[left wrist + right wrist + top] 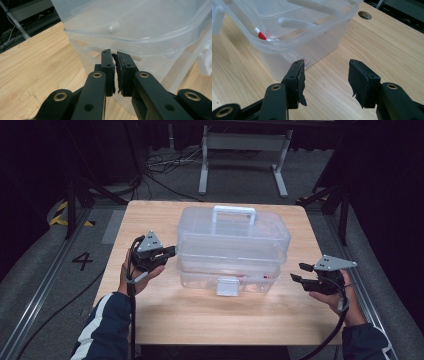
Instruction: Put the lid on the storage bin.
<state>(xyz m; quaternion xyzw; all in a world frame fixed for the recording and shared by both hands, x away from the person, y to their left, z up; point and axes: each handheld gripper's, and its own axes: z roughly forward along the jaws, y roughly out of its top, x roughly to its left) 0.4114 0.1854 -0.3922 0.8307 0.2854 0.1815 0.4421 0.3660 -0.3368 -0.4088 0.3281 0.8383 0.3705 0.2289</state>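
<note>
My left gripper (169,252), jaws pressed together on nothing, noses against the left end of the clear storage box (232,249) at mid-surface (150,320). My right gripper (303,272) waits wide open and empty, just off its right end. I judge this an approach; next comes finding the front latch (228,287). The right gripper view reveals a red-and-white item (261,34) inside.
</note>
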